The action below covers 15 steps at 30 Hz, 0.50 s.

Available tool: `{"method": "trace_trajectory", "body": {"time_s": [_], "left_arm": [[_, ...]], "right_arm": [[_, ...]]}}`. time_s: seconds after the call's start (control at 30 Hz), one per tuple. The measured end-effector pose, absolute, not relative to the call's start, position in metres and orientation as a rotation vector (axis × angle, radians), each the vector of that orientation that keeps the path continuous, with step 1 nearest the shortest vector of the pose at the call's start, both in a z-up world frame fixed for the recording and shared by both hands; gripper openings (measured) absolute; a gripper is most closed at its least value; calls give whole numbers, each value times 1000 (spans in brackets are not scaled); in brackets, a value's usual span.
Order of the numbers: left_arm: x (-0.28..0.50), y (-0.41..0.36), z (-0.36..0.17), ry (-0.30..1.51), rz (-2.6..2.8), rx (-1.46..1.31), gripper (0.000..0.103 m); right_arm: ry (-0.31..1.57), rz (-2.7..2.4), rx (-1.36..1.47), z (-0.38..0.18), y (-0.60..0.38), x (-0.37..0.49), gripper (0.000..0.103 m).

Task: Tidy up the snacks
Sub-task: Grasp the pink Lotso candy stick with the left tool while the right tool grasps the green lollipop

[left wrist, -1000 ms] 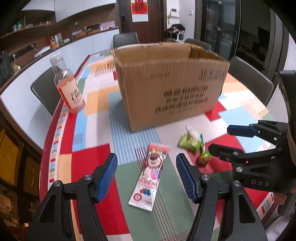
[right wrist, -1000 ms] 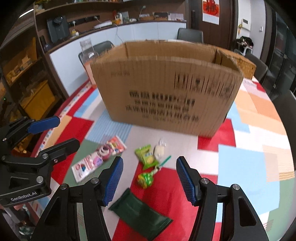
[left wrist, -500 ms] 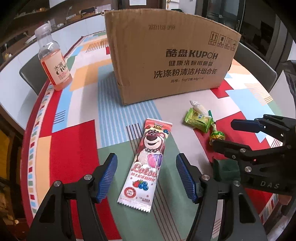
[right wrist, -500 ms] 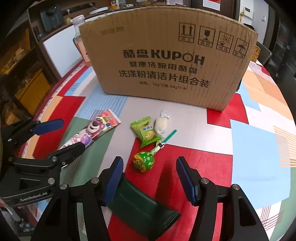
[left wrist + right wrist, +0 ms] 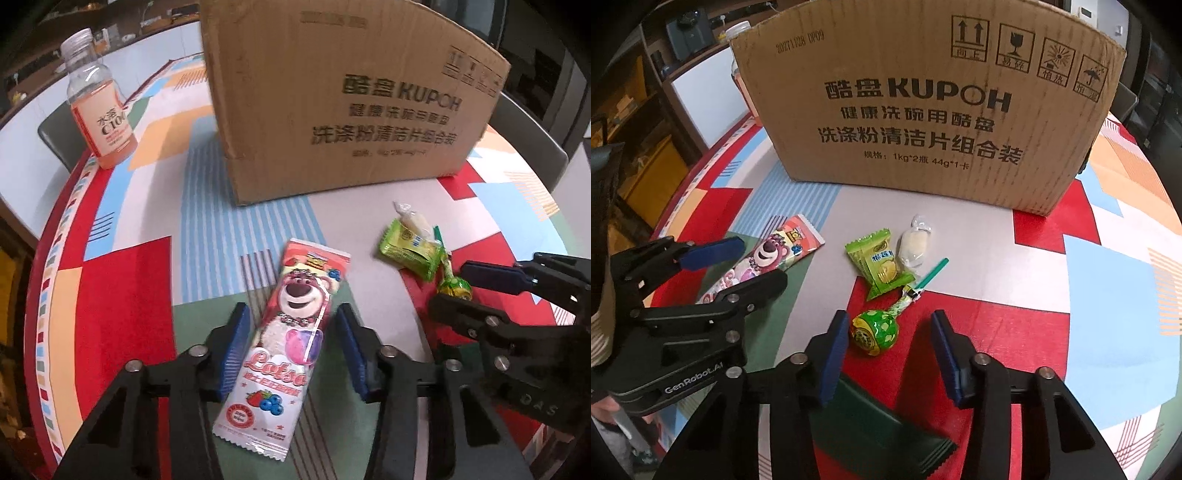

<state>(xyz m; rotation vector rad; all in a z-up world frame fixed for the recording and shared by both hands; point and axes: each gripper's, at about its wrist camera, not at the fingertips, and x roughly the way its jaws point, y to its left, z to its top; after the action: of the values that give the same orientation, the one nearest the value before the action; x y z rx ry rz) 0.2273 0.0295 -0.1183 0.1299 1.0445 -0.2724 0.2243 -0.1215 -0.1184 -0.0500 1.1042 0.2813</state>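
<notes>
Both jaws closing, one snack each, nothing gripped yet.
Left gripper [image 5: 291,350] straddles the long pink bear-print wrapper [image 5: 284,332]; right gripper [image 5: 890,354] brackets the green round lollipop [image 5: 873,332], for the cardboard box [image 5: 923,110].

Left gripper [image 5: 291,347] & right gripper [image 5: 890,354] angled down, jaws closing.

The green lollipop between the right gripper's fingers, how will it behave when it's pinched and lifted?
The green lollipop has a round head, so it may roll or squirt sideways as the right gripper closes. Its shiny wrapper looks slippery. It's probably light, with its thin stick trailing loose.
</notes>
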Motion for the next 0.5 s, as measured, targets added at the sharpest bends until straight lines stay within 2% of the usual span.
{"method": "trace_trajectory", "body": {"time_s": [0.03,0.2,0.5], "left_arm": [[227,29,-118,1046,-279,130,35],[223,27,-117,1051,-293,99,29],[207,21,-103,1025,-297,40,27]], "right_arm": [[1106,281,-47,-120,-121,225,41],[1104,280,-37,-121,-124,225,26],[1087,280,16,-111,-144,216,26]]}}
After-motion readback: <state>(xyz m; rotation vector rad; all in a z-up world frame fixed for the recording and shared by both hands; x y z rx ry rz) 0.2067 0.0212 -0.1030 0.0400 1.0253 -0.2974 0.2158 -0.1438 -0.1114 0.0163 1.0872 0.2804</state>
